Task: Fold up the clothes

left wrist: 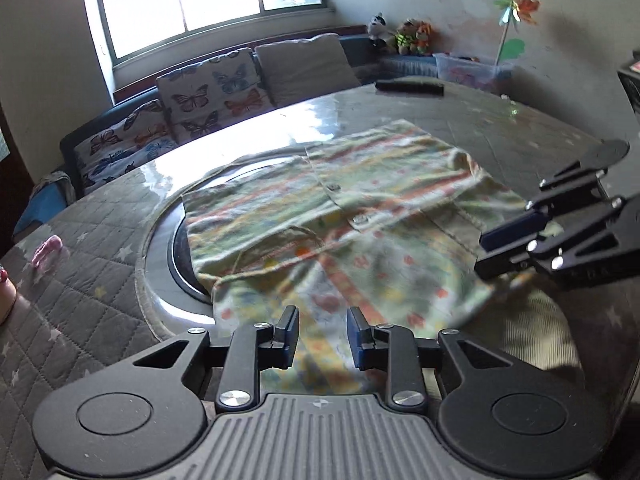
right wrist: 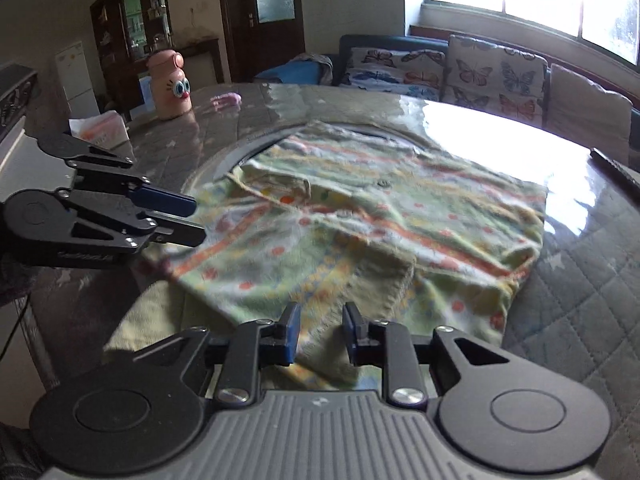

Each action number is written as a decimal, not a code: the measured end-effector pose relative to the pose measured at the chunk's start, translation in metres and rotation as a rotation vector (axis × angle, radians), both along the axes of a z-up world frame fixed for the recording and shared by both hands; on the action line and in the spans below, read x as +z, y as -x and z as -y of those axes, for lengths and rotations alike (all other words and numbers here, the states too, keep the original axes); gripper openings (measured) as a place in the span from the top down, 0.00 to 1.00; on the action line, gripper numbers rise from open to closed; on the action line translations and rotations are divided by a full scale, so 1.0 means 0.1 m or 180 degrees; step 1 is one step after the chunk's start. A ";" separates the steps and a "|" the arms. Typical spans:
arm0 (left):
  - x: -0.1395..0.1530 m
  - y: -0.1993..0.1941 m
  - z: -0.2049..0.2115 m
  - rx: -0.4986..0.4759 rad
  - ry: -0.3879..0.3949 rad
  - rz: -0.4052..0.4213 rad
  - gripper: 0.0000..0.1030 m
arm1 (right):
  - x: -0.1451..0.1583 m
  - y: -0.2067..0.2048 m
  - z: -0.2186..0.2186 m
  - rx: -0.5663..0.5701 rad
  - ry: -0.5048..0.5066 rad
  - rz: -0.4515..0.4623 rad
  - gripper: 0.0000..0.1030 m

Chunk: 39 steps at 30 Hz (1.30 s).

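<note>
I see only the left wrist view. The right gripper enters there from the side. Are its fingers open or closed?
Observer: Open. The right wrist view shows the right gripper with jaws apart above the near edge of the pastel striped and dotted fabric shirt.
Operator: Does something stand on the table which I cannot see?
Observer: Yes. A pink bottle with cartoon eyes stands upright on the grey quilted table cover, apart from the shirt.

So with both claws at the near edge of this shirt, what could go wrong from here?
Both claws, left claw and right claw, are open, so neither holds the shirt yet; a close could catch only one layer. The near hem overhangs the table edge and could slide off. The remote sits beyond, so a wide fold might reach it.
</note>
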<state>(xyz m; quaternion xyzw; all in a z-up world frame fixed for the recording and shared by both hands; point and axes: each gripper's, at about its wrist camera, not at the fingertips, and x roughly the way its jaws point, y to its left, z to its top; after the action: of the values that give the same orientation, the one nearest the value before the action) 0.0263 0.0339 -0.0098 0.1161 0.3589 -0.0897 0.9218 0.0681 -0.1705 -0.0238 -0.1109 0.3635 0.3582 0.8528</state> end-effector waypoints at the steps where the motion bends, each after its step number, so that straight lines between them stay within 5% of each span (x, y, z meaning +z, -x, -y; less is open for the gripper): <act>1: -0.02 0.01 -0.01 0.0011 0.0002 -0.0020 0.71 | 0.00 0.01 0.02 -0.0006 -0.0004 -0.0003 0.78; 11: -0.02 0.21 -0.10 -0.0019 -0.0132 -0.0042 0.70 | 0.04 0.08 0.14 0.0011 -0.0018 0.0042 0.77; 18: -0.04 0.54 0.09 -0.0546 -0.0470 0.0019 0.58 | 0.10 0.16 0.27 0.0050 0.0131 0.0123 0.68; 26: -0.09 0.62 0.40 -0.1002 -0.0615 0.0277 0.57 | 0.11 0.29 0.38 0.0160 0.0317 0.0189 0.63; 28: -0.08 0.61 0.43 -0.1063 -0.0584 0.0328 0.58 | 0.10 0.33 0.40 0.0202 0.0363 0.0204 0.60; 33: 0.03 0.40 0.34 -0.0868 -0.0223 0.0331 0.88 | 0.09 0.42 0.43 0.0320 0.0408 0.0250 0.57; 37: 0.13 0.23 0.26 -0.0688 0.0083 0.0324 0.92 | 0.10 0.46 0.39 0.0479 0.0397 0.0294 0.55; 39: 0.17 0.15 0.22 -0.0614 0.0210 0.0310 0.92 | 0.09 0.48 0.33 0.0544 0.0389 0.0354 0.45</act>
<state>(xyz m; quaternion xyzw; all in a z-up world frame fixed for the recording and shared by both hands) 0.0114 0.0117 0.0072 0.1239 0.2977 -0.1841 0.9285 0.0206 -0.2037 -0.0150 -0.2130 0.3259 0.4000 0.8297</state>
